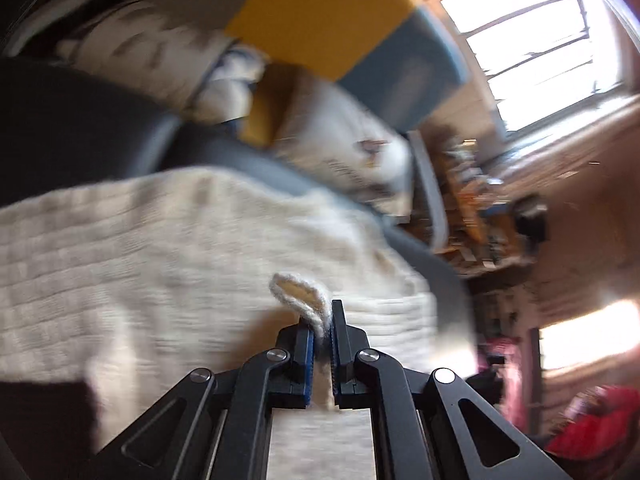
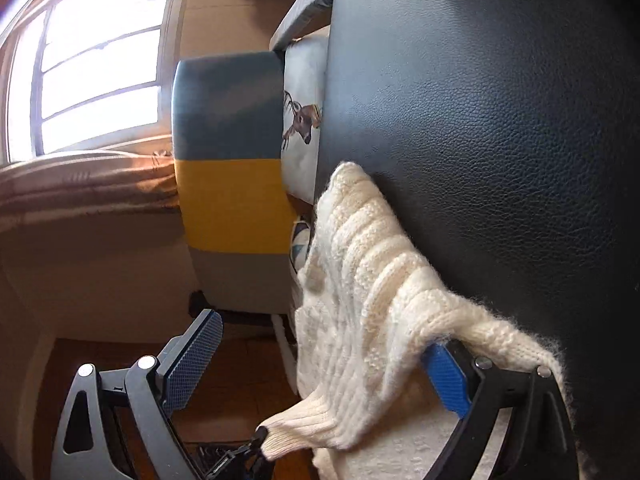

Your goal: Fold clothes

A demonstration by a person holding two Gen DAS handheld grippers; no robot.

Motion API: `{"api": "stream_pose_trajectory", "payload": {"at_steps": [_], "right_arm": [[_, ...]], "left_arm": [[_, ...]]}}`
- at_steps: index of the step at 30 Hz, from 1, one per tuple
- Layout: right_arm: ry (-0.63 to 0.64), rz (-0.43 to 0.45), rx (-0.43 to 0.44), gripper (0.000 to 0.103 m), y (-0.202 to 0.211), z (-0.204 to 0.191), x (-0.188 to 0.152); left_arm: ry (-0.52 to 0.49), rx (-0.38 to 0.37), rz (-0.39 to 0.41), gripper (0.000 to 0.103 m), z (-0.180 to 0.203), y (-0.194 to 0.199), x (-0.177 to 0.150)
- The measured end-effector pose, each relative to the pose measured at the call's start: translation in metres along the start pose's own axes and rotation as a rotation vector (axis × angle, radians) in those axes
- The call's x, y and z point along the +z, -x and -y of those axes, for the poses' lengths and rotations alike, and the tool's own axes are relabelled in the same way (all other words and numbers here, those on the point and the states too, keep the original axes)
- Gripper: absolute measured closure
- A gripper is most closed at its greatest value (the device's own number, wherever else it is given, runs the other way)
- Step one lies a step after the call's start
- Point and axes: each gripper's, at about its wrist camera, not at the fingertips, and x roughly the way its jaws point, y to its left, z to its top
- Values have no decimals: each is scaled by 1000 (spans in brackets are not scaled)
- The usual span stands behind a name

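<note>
A cream cable-knit sweater (image 1: pixel 168 248) lies on a black leather surface (image 1: pixel 72 128). My left gripper (image 1: pixel 324 320) is shut on a folded edge of the knit, which loops up between the blue pads. In the right wrist view the sweater (image 2: pixel 360 280) drapes off the black leather surface (image 2: pixel 500 120). My right gripper (image 2: pixel 322 334) stands wide open around it. The knit rests over the right finger (image 2: pixel 446 378), and the left finger (image 2: pixel 196 356) is clear of the cloth. A ribbed cuff (image 2: pixel 280 438) hangs low, with a black gripper tip (image 2: pixel 240 454) on it.
Beyond the leather surface is a seat back banded in blue, yellow and grey (image 2: pixel 232 168), with a deer-print cushion (image 2: pixel 304 120) next to it. A bright window (image 2: pixel 92 64) is behind, and wooden floor (image 2: pixel 240 380) lies below. Red fabric (image 1: pixel 592 420) and cluttered shelves (image 1: pixel 480 208) stand at the right.
</note>
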Motion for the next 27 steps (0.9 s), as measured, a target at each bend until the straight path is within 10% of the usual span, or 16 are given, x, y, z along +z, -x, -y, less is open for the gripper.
{"api": "stream_pose_trajectory", "payload": {"at_steps": [7,13,21,27], "right_arm": [[229,-55,-202,7,-8,-15,-9],[362,-71,-275,7,-13,-21,-22],[634,-78,-369,20,-20,-45,-40],[689,-127,-458,23,-27,-40,-48]], "left_arm": [[163,-92,-49,94,-47,-11,-11],[193,-97,-85,71,-58,-5,-4],[-97,46,39,95,-9,12,-4],[-101,228,-102,90,-35,-22,-7]]}}
